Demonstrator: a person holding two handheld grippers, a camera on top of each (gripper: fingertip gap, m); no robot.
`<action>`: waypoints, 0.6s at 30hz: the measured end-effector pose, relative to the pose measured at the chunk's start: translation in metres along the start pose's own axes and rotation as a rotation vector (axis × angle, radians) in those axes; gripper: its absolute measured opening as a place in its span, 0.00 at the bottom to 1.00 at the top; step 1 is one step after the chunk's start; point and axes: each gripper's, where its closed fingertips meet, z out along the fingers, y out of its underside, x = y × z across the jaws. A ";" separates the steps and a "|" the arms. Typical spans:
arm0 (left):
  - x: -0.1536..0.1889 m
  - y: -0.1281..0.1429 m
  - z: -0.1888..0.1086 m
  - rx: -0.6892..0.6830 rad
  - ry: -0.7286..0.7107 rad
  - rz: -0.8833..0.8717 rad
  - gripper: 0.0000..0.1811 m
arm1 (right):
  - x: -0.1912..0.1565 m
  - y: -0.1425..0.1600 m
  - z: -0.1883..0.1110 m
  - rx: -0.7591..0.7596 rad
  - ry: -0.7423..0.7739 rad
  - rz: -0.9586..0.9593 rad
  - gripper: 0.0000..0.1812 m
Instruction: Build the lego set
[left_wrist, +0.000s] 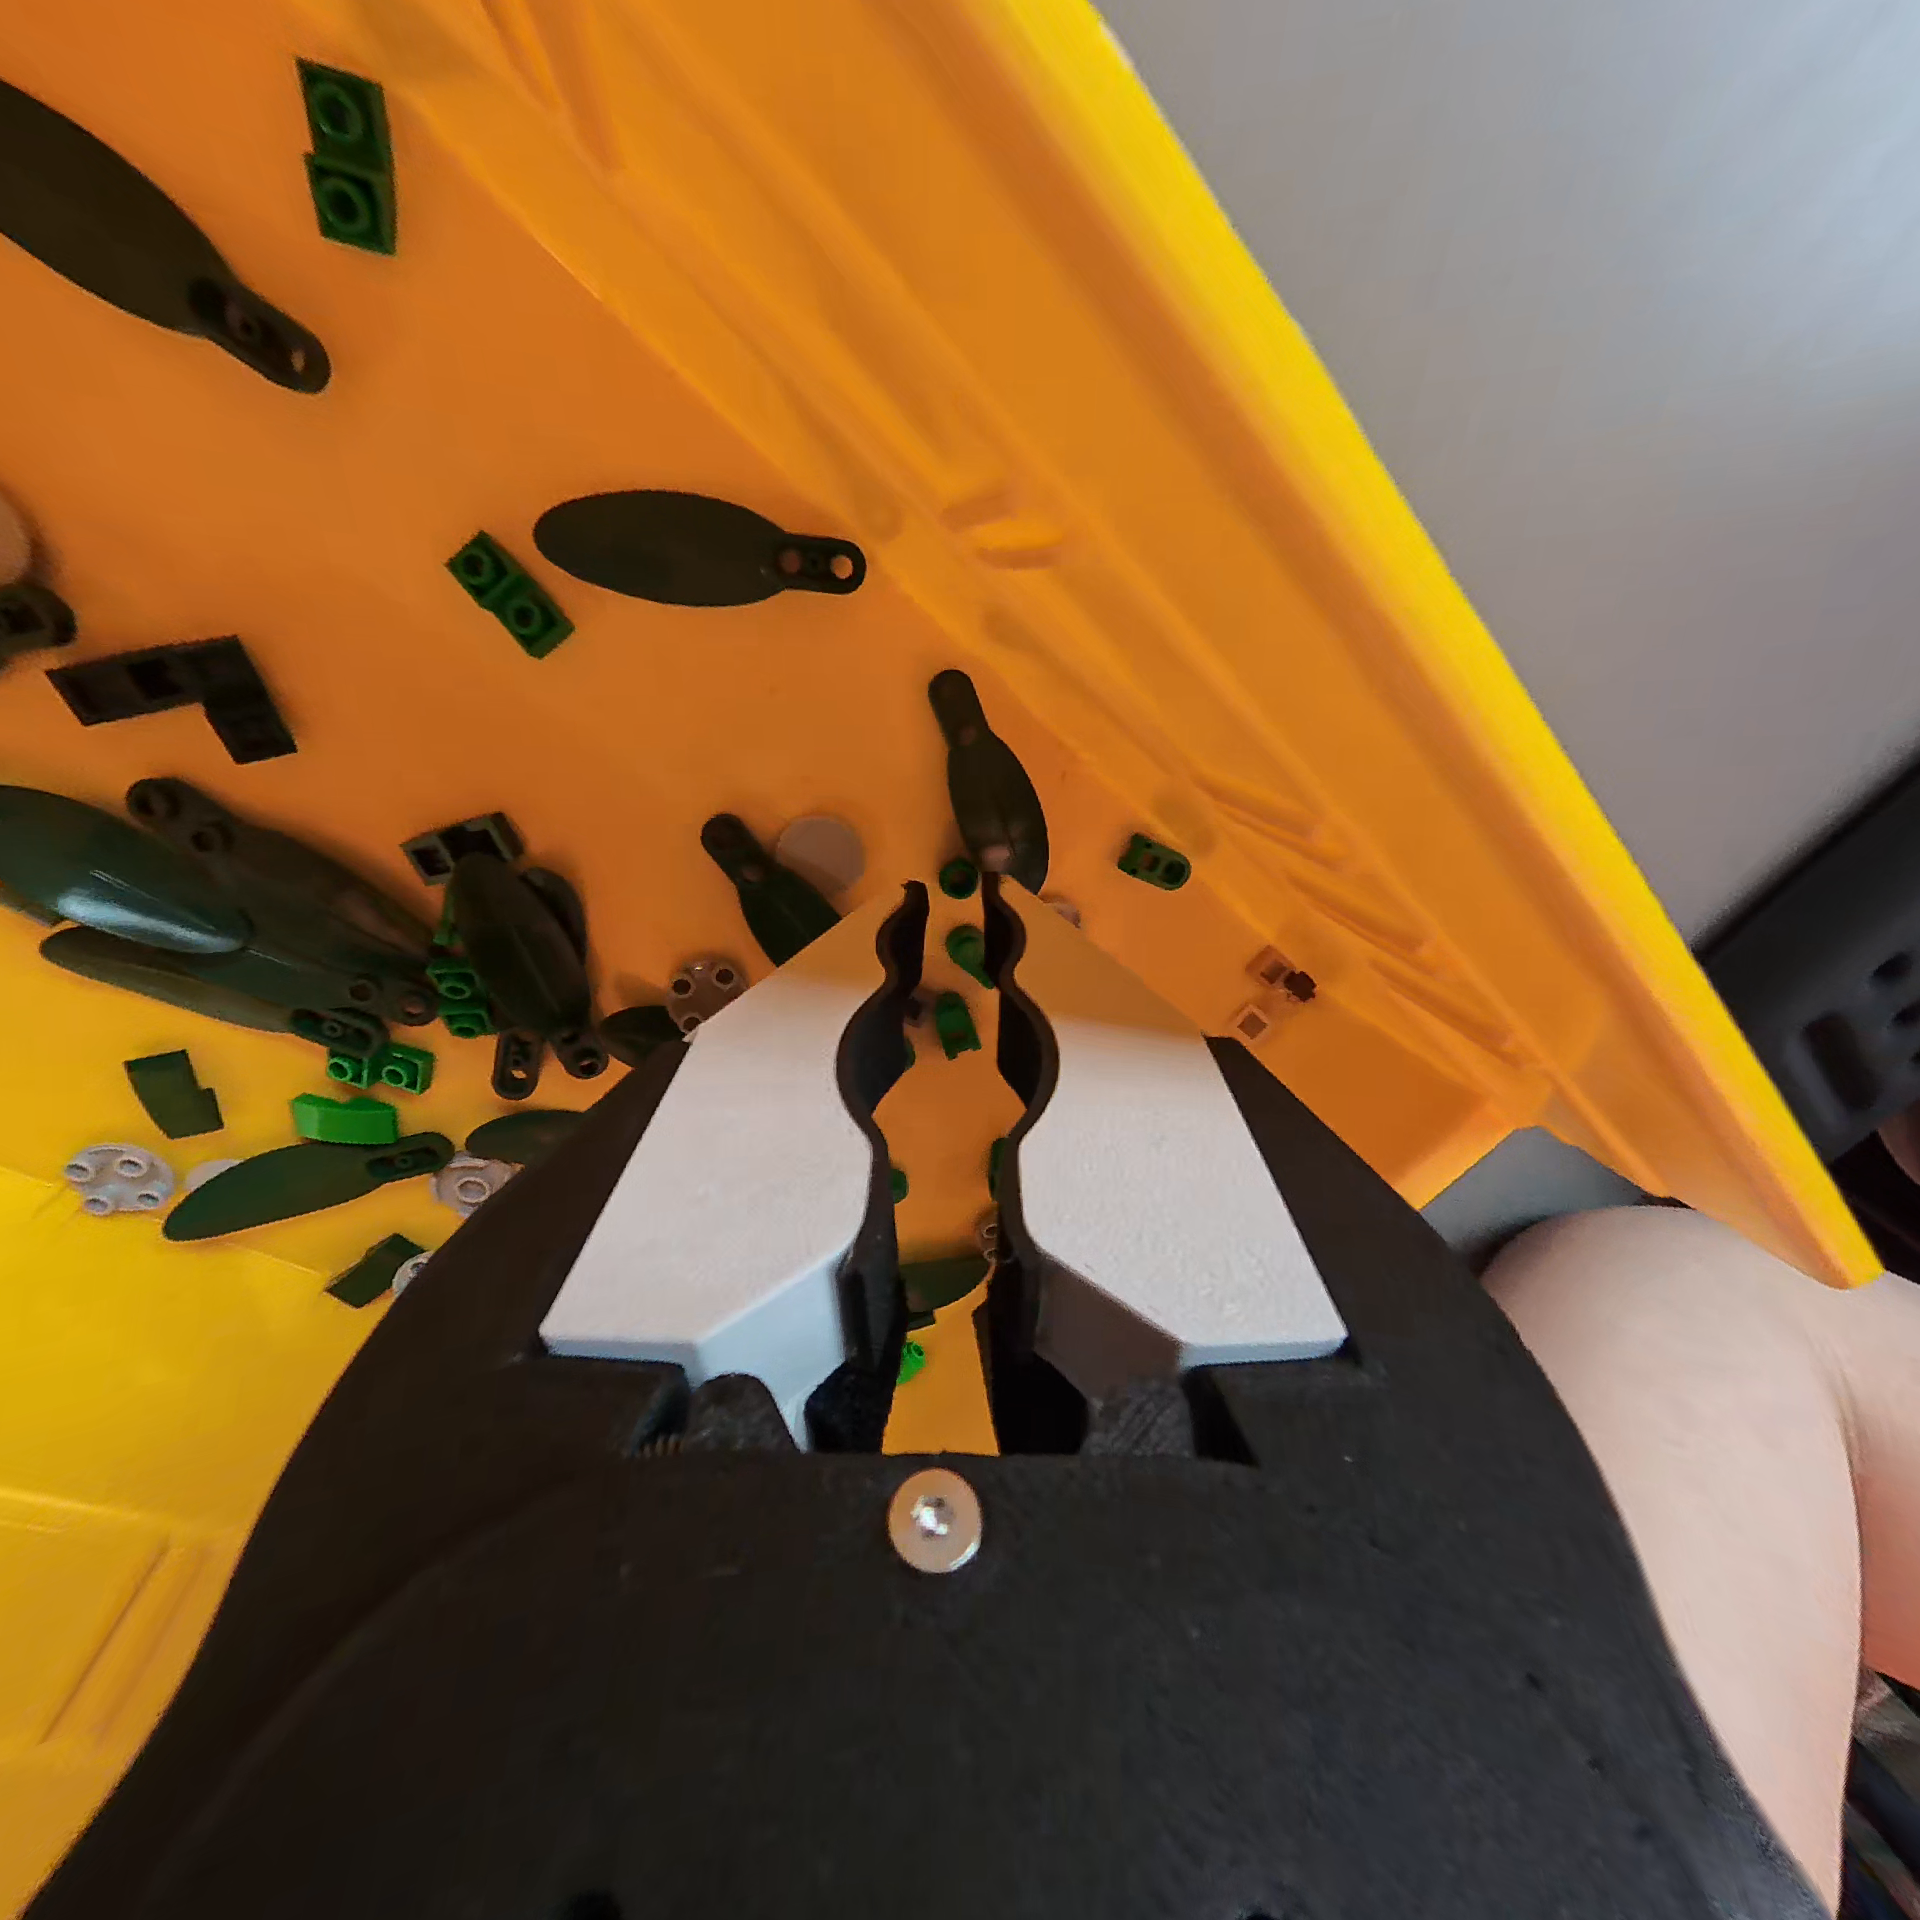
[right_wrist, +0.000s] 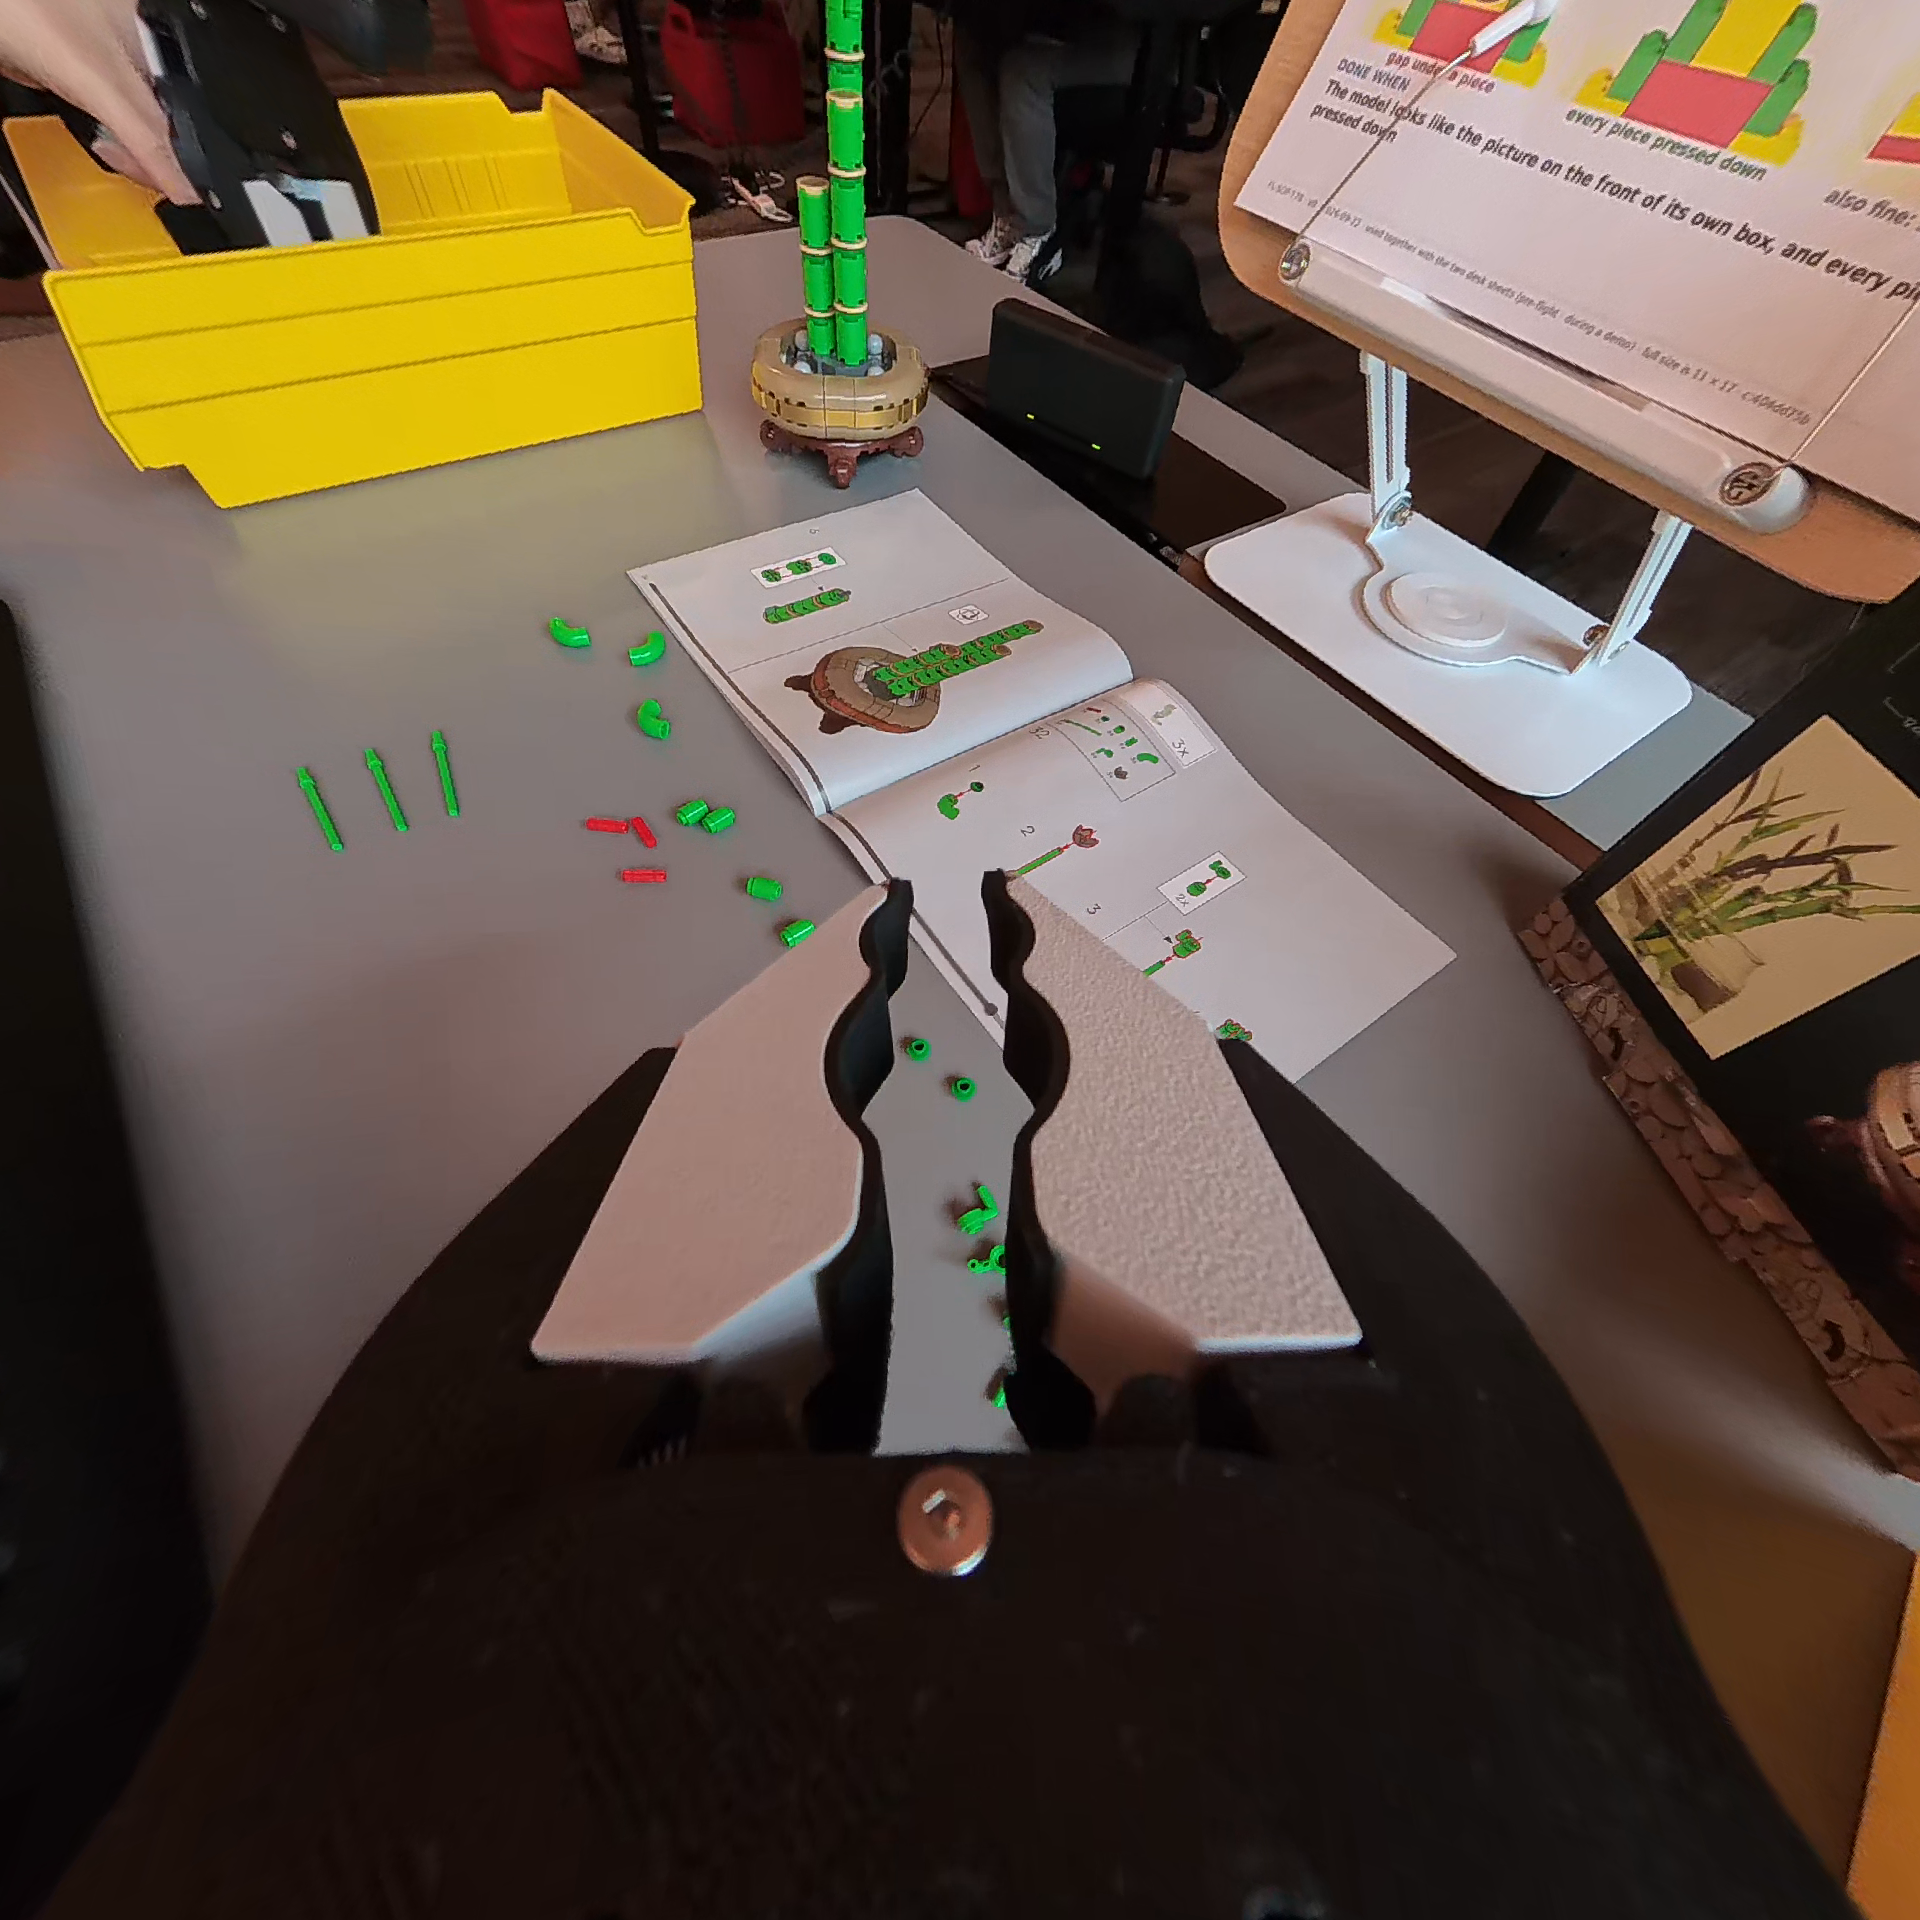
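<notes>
My left gripper (left_wrist: 951, 888) is inside the yellow bin (left_wrist: 1195, 520), low over its floor. Its jaws stand slightly apart and hold nothing. A dark green leaf piece (left_wrist: 987, 800) lies just ahead of the tips, and a small green round piece (left_wrist: 956, 876) lies between them. Several dark green leaves (left_wrist: 665, 545), green plates (left_wrist: 509, 594) and grey round plates (left_wrist: 120, 1177) are scattered in the bin. My right gripper (right_wrist: 945, 888) is open and empty above the grey table (right_wrist: 416, 1039). Near it lie the open instruction booklet (right_wrist: 935, 675), green rods (right_wrist: 384, 790), red pins (right_wrist: 623, 831) and green elbows (right_wrist: 644, 655).
The partly built bamboo model in its tan pot (right_wrist: 840, 384) stands behind the booklet, right of the yellow bin (right_wrist: 395, 312). A black box (right_wrist: 1081, 384), a white document stand (right_wrist: 1455, 623) and the set's box (right_wrist: 1766, 883) line the right side. Small green pieces (right_wrist: 961, 1088) lie under my right gripper. Left tips to right tips: about 50 cm.
</notes>
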 end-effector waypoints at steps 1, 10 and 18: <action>0.000 0.000 0.001 -0.005 0.001 -0.004 0.05 | 0.000 0.000 0.000 -0.002 0.000 -0.001 0.08; -0.005 -0.001 0.004 -0.019 -0.024 0.023 0.02 | -0.001 0.003 -0.001 -0.015 -0.007 -0.002 0.08; -0.006 0.004 0.002 -0.031 -0.027 0.017 0.02 | -0.002 0.007 0.002 -0.033 -0.016 -0.004 0.08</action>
